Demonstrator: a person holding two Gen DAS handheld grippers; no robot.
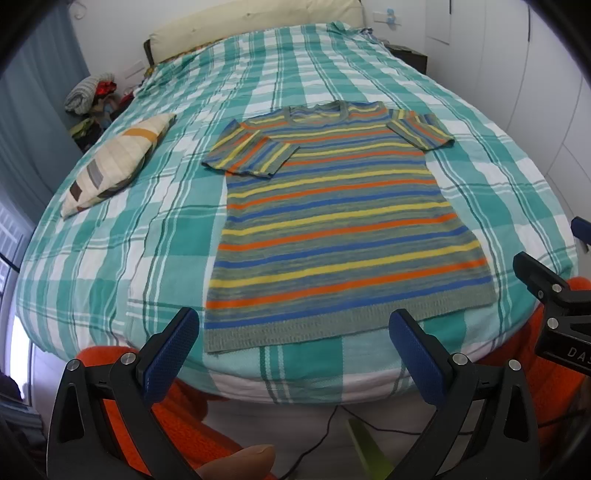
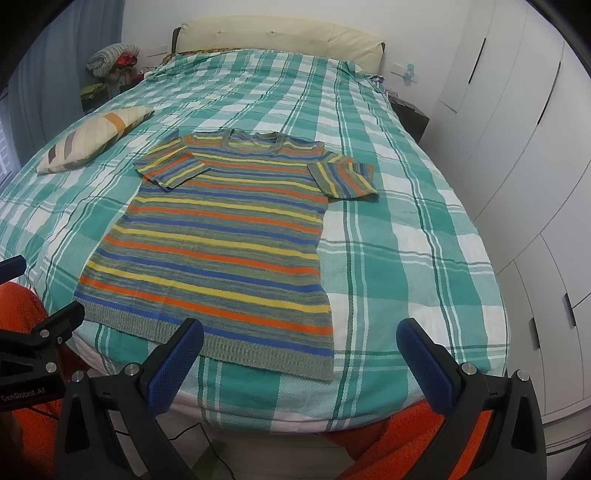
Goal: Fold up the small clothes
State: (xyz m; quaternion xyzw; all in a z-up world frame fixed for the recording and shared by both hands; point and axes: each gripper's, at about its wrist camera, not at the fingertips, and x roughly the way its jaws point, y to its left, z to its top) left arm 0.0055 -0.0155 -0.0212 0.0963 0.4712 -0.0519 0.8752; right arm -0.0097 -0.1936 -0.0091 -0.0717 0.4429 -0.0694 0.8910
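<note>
Striped knit T-shirt spread flat and unfolded on a bed covered by a teal-and-white checked bedspread; collar toward the headboard, grey ribbed hem toward the foot edge of the mattress; bands of orange, yellow, blue and grey running across the body; both short sleeves lying out to the sides, the left one angled down over the body's edge. Left gripper at the foot of the bed, blue-padded fingers spread wide apart, holding nothing, hovering short of the hem, not touching it. Right gripper likewise at the foot edge, pads wide apart and empty, one finger seen in front of the hem's right portion, contact not visible. Small cream cushion with brown, grey and orange patches lying to the shirt's left, well apart from it. Cream padded headboard at the far end; pile of clothes beside the bed's far left corner; white wardrobe doors along the right wall; dark cable on the floor below the bed; orange fabric low in both views, under the grippers.
</note>
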